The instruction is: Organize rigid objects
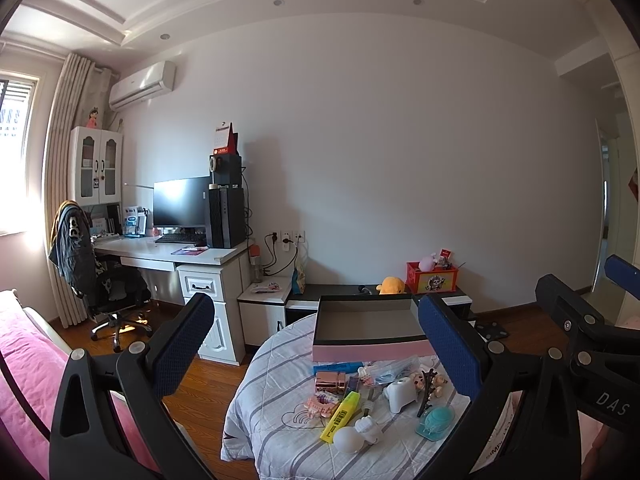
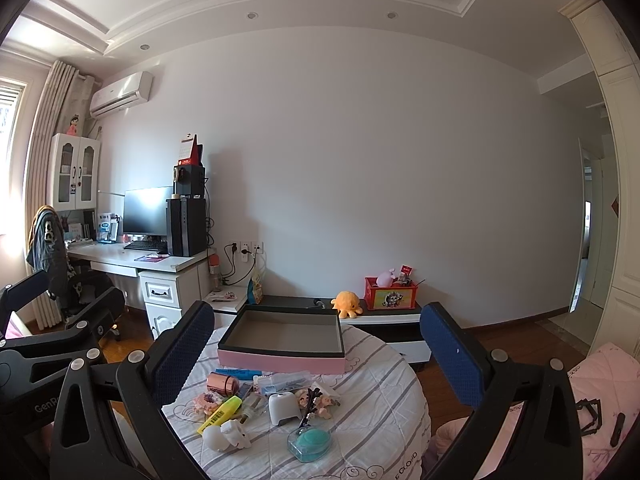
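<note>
Both grippers, left and right, are held with fingers wide apart, nothing gripped. Beyond them, small items — a yellow highlighter, a white holder, a teal case — lie scattered on the round table. Behind them, the pink box appears empty, so sorting seems not yet begun.

Black monitor on white desk; orange plush near red box.

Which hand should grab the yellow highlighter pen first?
Probably left. The yellow highlighter pen lies on the pile's left side, between the left gripper and its open jaws. The right gripper, also open, sits further right.
</note>
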